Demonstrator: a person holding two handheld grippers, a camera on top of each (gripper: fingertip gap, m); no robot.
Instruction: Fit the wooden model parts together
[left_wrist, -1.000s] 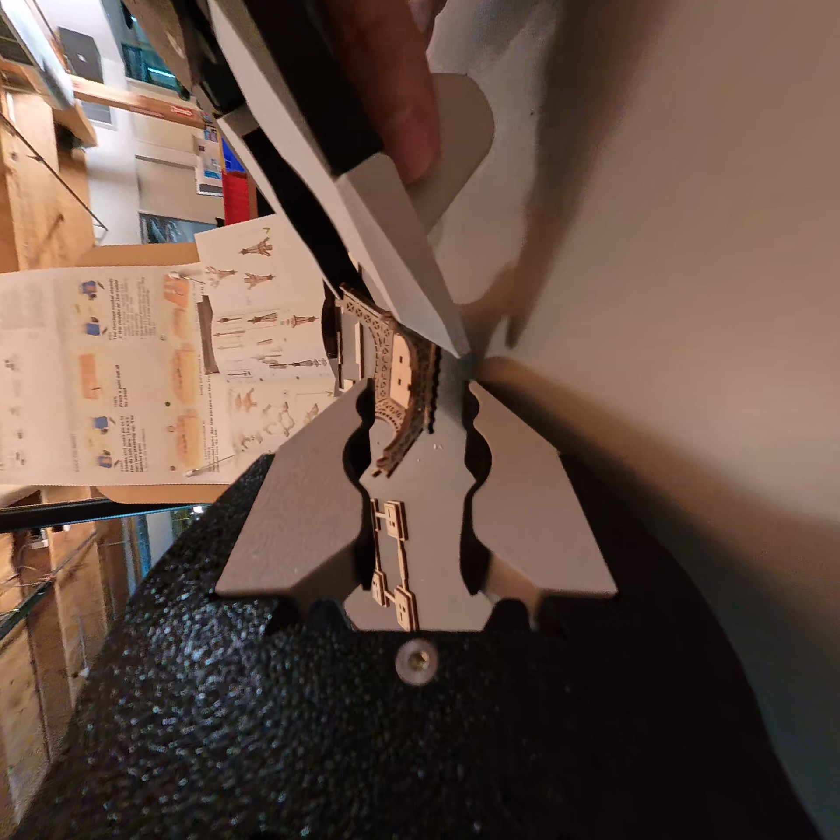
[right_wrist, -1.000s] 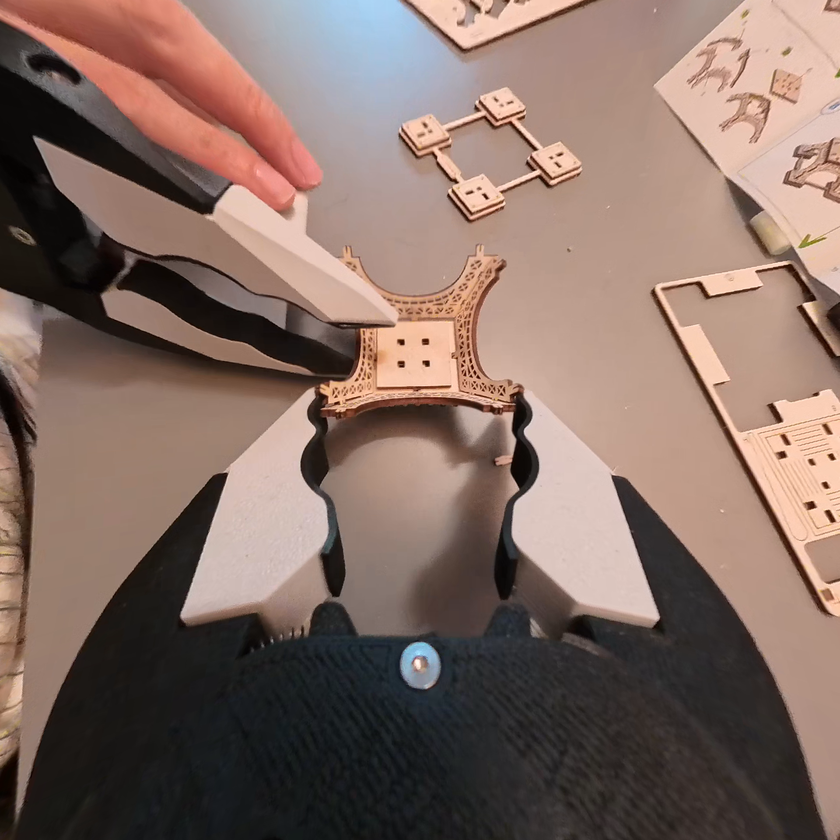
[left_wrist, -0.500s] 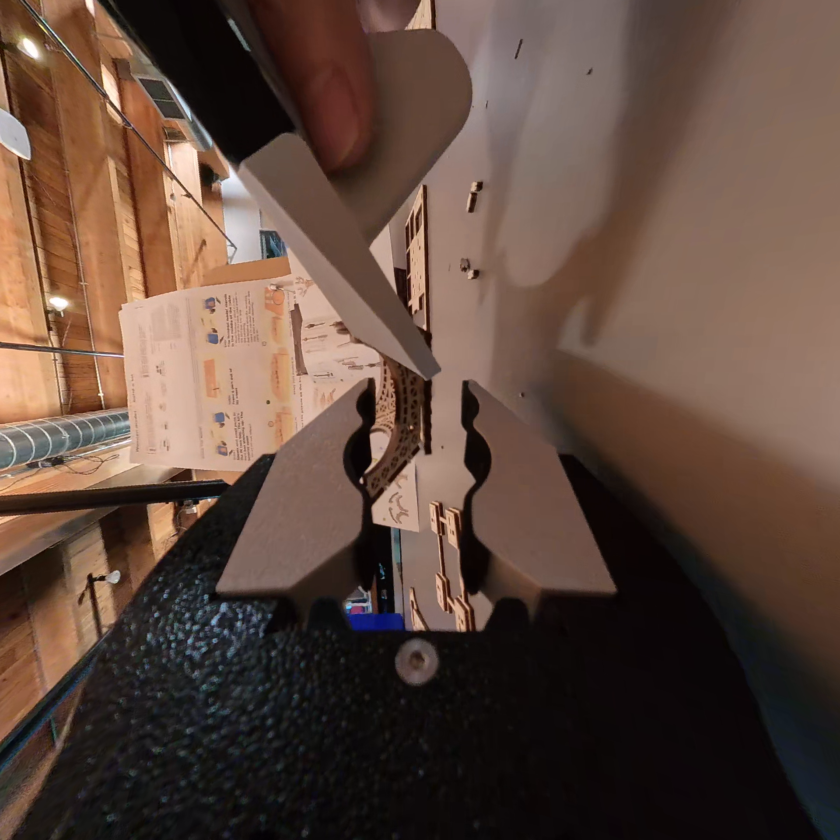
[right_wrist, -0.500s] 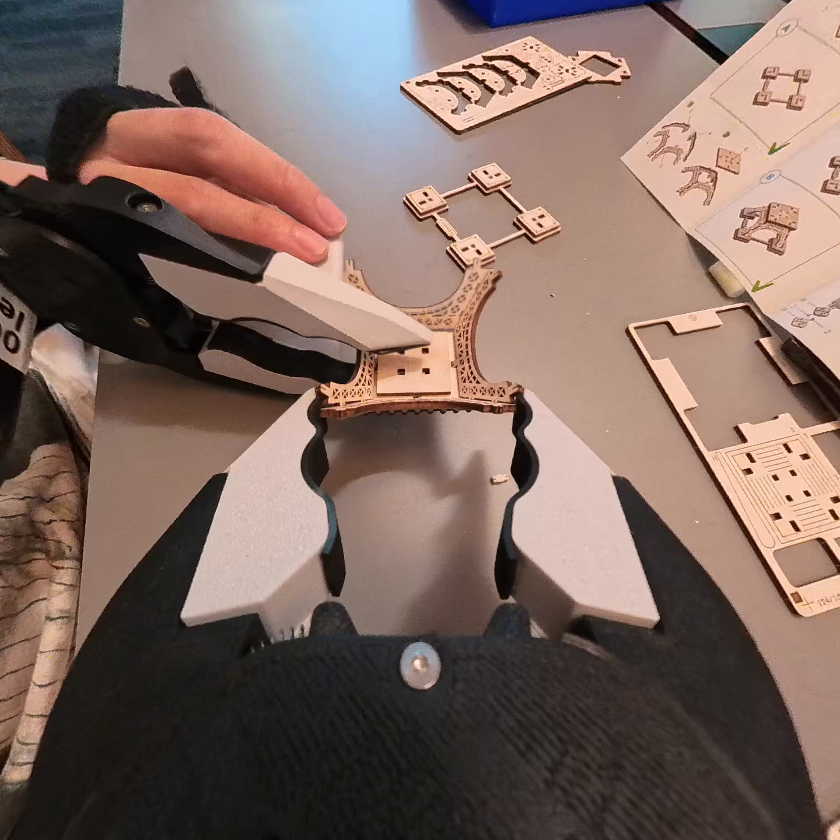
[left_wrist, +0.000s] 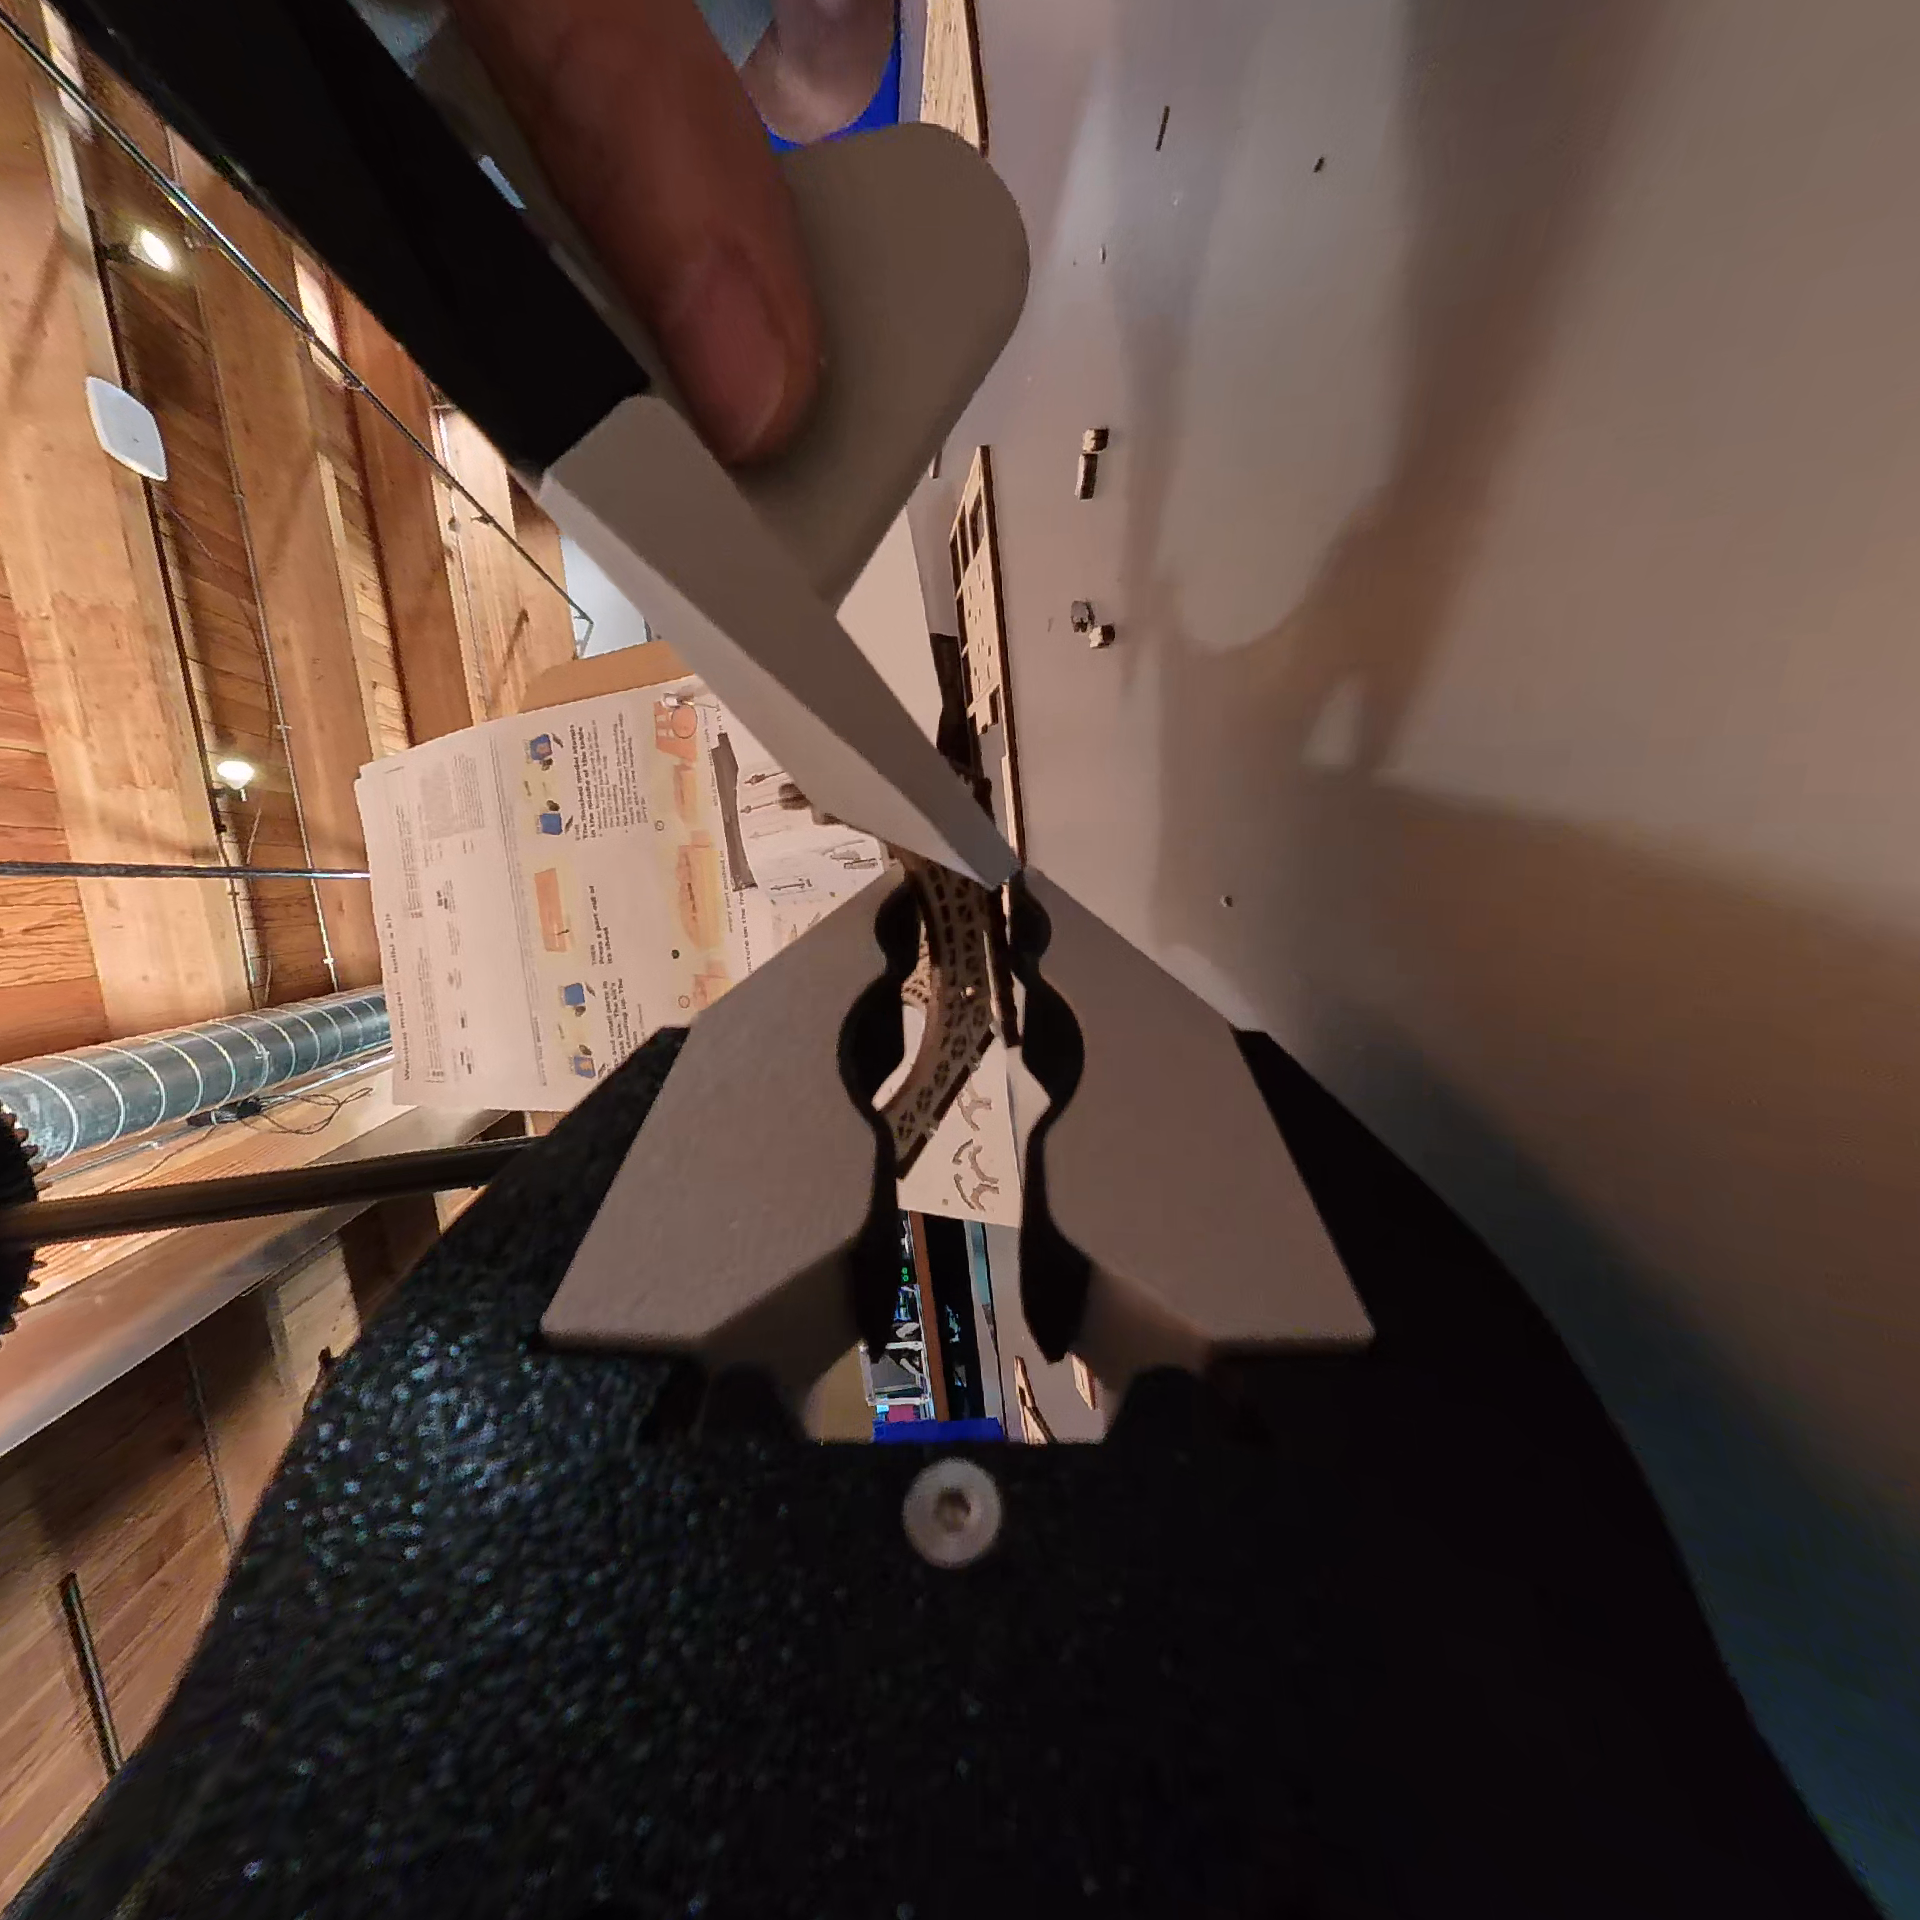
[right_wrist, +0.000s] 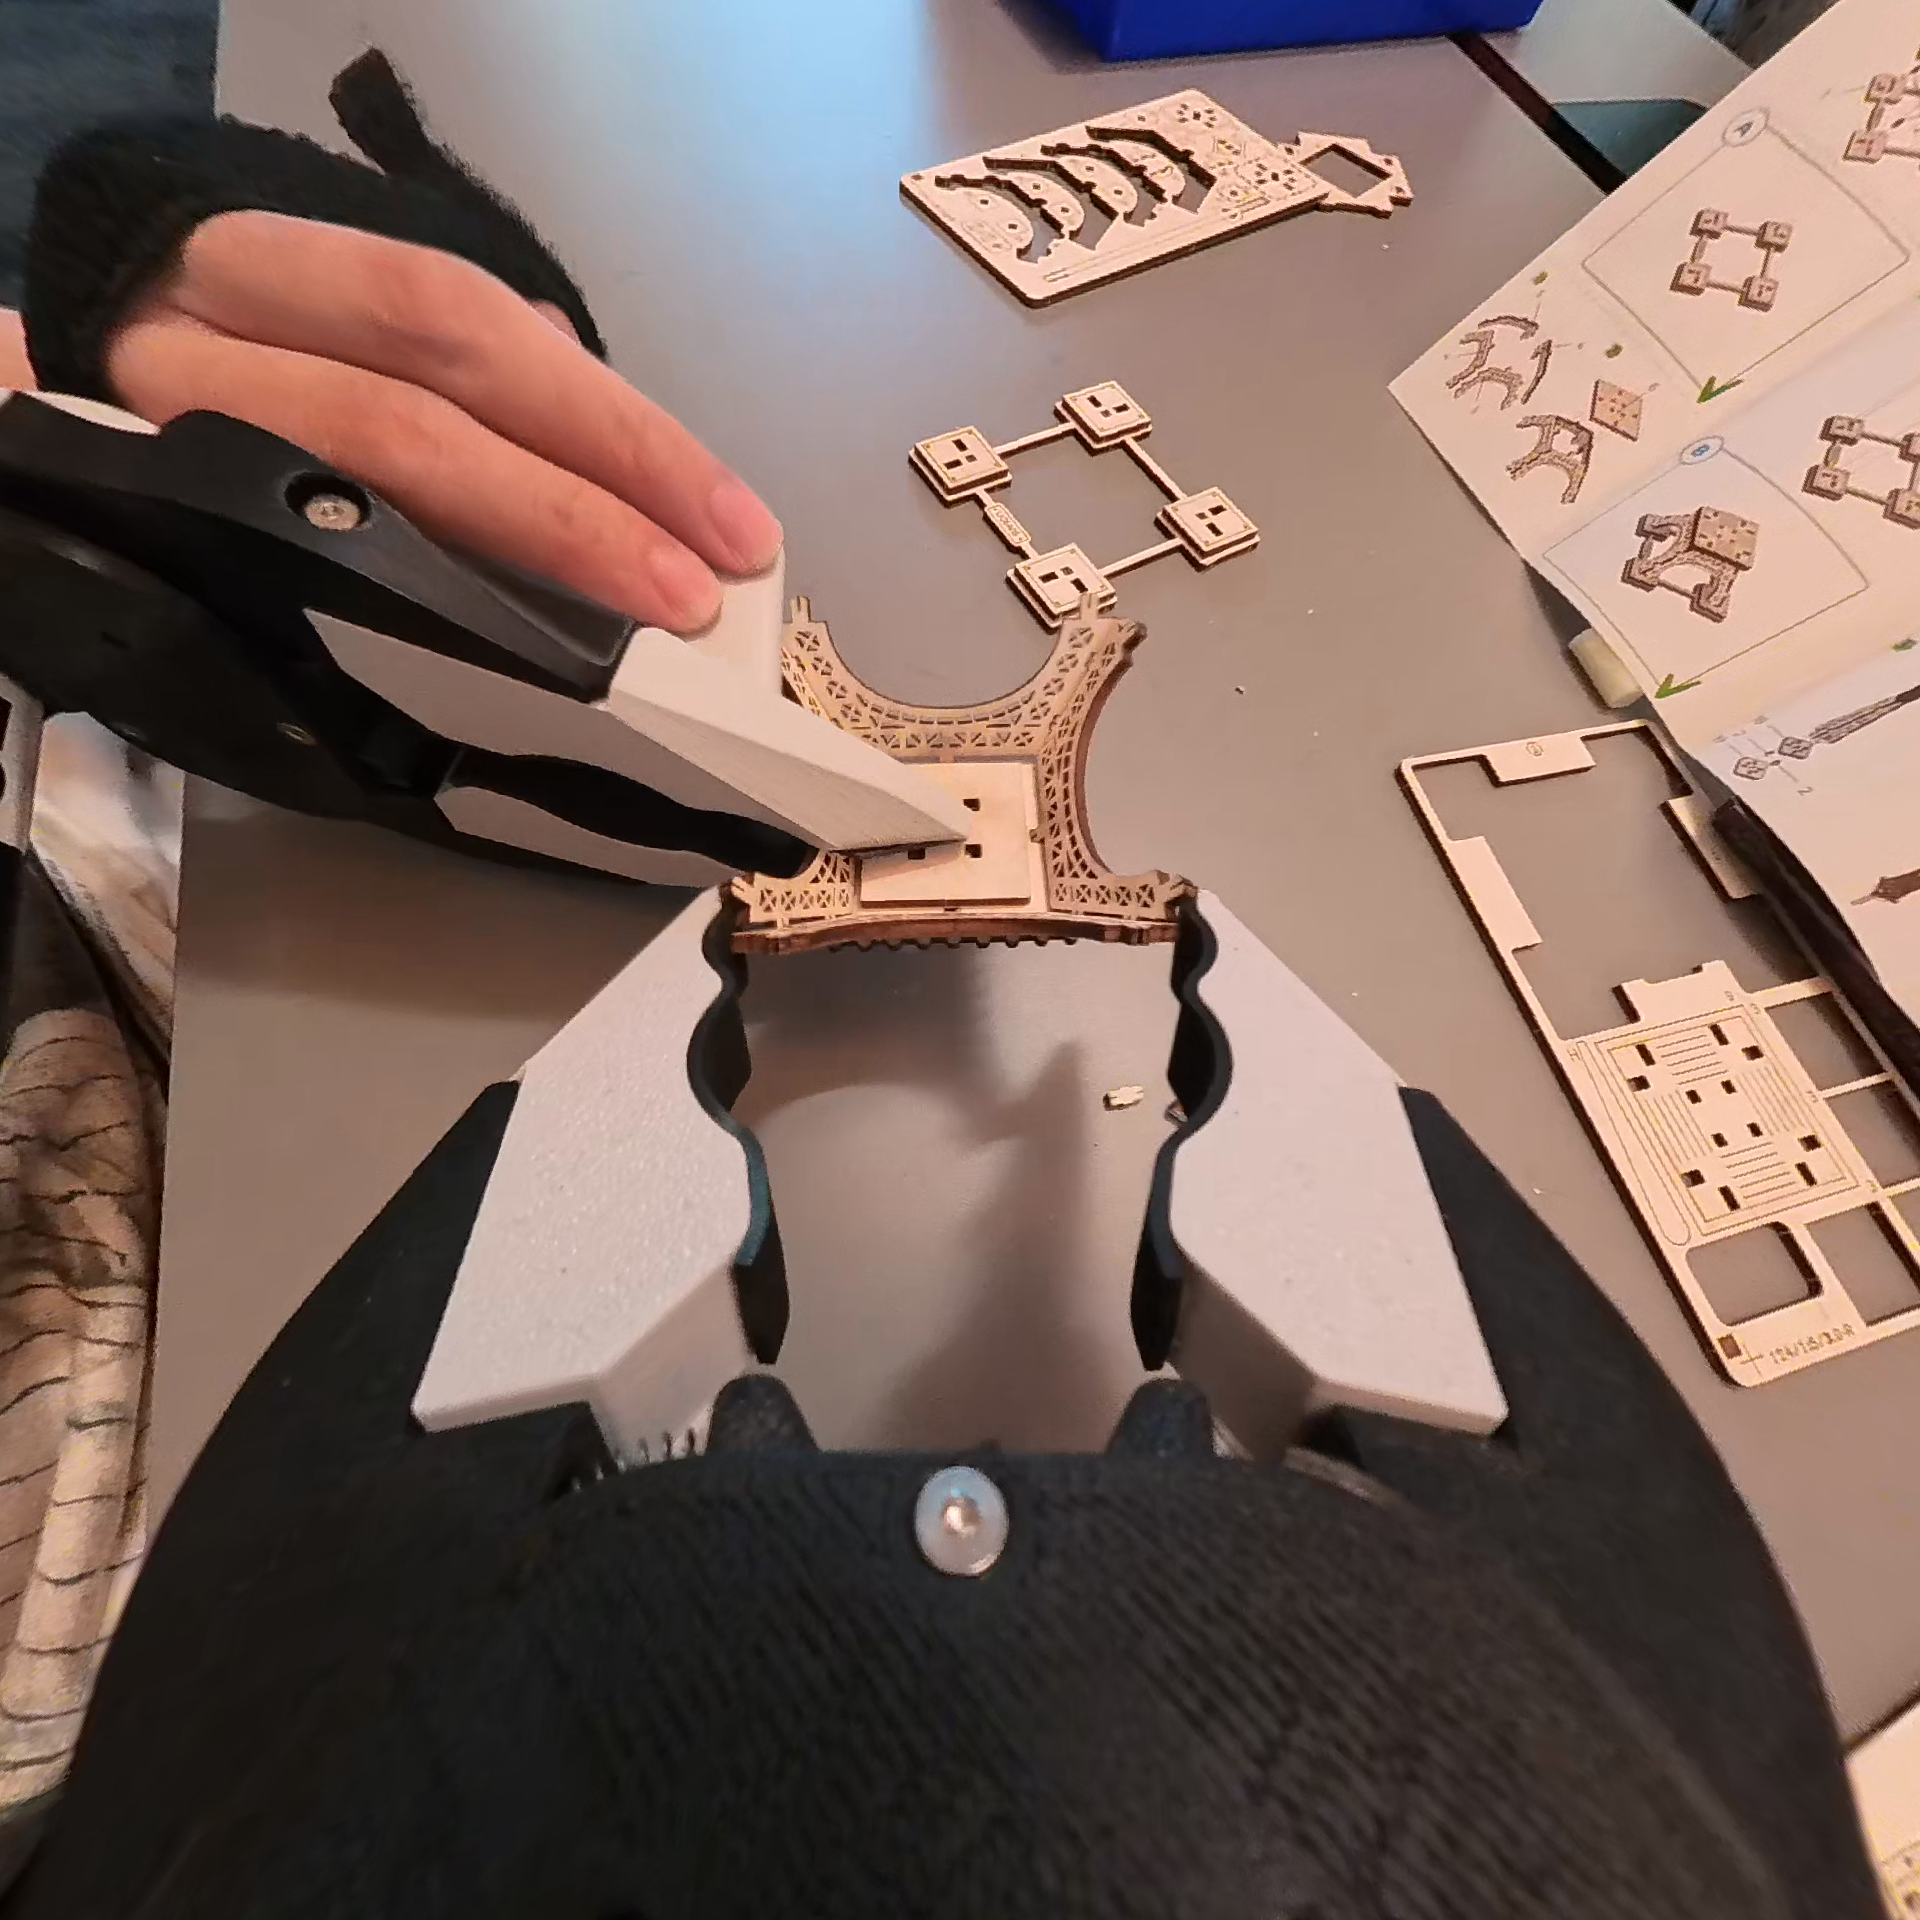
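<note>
- The right tool holds the wooden arch piece by its two feet, one fingertip pressed on each outer end; the jaws stand wide, spanning the whole piece, and it hangs above the grey desk.
- The left tool comes in from the left side and pinches the square plate at the middle of the arch piece, one finger over it and one under; a hand in a black fingerless glove rests its fingers along the upper one.
- In the left wrist view the left tool is nearly closed on the lattice edge of the arch piece; a fingertip of the right tool crosses in front, with a person's finger lying on it.
- On the desk past the arch piece lies a square frame of four small blocks; farther back, a punched wooden sheet with curved cut-outs.
- To the right lies another wooden sheet, partly emptied; beside it an open instruction leaflet with drawings; a blue box stands at the far edge.
</note>
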